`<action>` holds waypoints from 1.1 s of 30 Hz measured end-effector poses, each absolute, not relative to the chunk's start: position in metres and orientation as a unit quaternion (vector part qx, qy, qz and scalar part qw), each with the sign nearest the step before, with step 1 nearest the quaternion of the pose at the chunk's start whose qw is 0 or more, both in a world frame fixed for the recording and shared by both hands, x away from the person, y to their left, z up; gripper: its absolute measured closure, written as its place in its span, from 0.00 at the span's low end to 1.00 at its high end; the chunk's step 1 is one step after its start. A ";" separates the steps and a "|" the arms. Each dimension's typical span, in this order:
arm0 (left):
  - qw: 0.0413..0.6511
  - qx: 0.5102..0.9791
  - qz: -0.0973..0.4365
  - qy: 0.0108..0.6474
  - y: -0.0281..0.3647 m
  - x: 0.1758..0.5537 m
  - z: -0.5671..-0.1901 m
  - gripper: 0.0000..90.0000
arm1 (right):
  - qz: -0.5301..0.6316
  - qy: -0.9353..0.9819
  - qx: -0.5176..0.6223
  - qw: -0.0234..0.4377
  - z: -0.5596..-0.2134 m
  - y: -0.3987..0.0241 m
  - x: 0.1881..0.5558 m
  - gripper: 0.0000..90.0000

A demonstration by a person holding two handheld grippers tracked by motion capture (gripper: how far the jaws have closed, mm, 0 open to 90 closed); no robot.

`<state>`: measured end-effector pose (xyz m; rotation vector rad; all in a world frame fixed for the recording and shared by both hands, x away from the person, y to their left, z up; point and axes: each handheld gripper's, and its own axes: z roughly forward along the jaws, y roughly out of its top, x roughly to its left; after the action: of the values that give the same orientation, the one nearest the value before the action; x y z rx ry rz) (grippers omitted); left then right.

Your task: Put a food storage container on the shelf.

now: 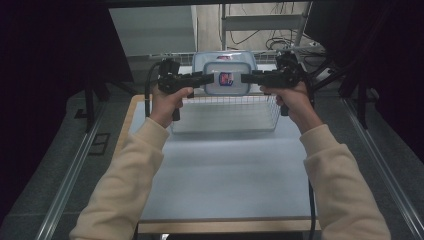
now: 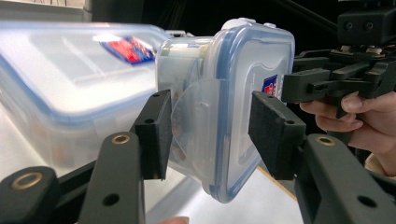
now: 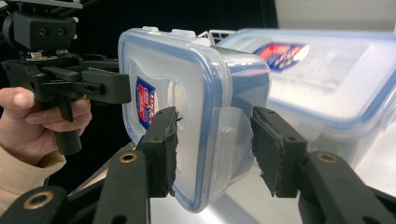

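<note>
A small clear plastic box with a blue-rimmed lid and a red-and-blue label [image 1: 227, 80] hangs in the air above a wire basket [image 1: 225, 120], lid facing me. My left gripper [image 1: 212, 78] clamps its left end and my right gripper [image 1: 244, 78] its right end. In the left gripper view, the box [image 2: 243, 88] sits between the pads of the left gripper [image 2: 208, 133], which press on the lid face and a side latch. In the right gripper view, the right gripper [image 3: 215, 149] grips the box [image 3: 187, 79] the same way.
A larger clear box with the same label [image 1: 225, 59] sits just behind the held one, large box [image 2: 65, 74], large box [image 3: 327, 70]. The basket stands at the far end of the pale table [image 1: 225, 175]. Dark stands and cables crowd both far corners.
</note>
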<state>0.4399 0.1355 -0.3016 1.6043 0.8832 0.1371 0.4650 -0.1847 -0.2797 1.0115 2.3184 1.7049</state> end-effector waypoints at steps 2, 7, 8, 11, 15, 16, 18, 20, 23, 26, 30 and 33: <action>0.610 0.691 0.059 0.383 0.137 0.447 -0.297 0.57 | 0.556 0.761 0.331 0.047 -0.273 -0.184 0.473 0.57; 0.623 0.680 0.056 0.383 0.140 0.465 -0.285 0.57 | 0.553 0.765 0.325 0.053 -0.255 -0.180 0.491 0.57; 0.624 0.678 0.056 0.384 0.140 0.469 -0.283 0.57 | 0.553 0.766 0.325 0.052 -0.252 -0.179 0.496 0.57; 0.626 0.673 0.056 0.391 0.143 0.480 -0.279 0.57 | 0.553 0.765 0.327 0.045 -0.246 -0.177 0.510 0.57; 0.623 0.669 0.047 0.402 0.145 0.492 -0.280 0.57 | 0.549 0.768 0.329 0.041 -0.245 -0.173 0.525 0.57; 0.624 0.668 0.046 0.404 0.145 0.495 -0.281 0.57 | 0.548 0.767 0.330 0.039 -0.246 -0.173 0.528 0.57; 0.625 0.664 0.046 0.407 0.144 0.499 -0.281 0.57 | 0.549 0.766 0.335 0.033 -0.247 -0.173 0.534 0.57; 0.623 0.667 0.041 0.406 0.144 0.504 -0.281 0.57 | 0.549 0.764 0.338 0.033 -0.245 -0.173 0.539 0.57; 0.621 0.665 0.032 0.414 0.144 0.509 -0.283 0.57 | 0.545 0.764 0.344 0.032 -0.244 -0.173 0.545 0.57; 0.618 0.662 0.025 0.425 0.143 0.512 -0.284 0.57 | 0.542 0.764 0.349 0.027 -0.245 -0.173 0.550 0.57; 0.618 0.656 0.025 0.434 0.142 0.514 -0.283 0.57 | 0.548 0.755 0.359 0.011 -0.251 -0.175 0.555 0.56; 0.617 0.650 0.019 0.445 0.141 0.517 -0.282 0.57 | 0.547 0.751 0.370 0.016 -0.252 -0.173 0.556 0.53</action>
<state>0.5169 0.1410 -0.2825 1.4956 1.0236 0.0437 0.5557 -0.1727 -0.2523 1.1513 2.3358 1.7012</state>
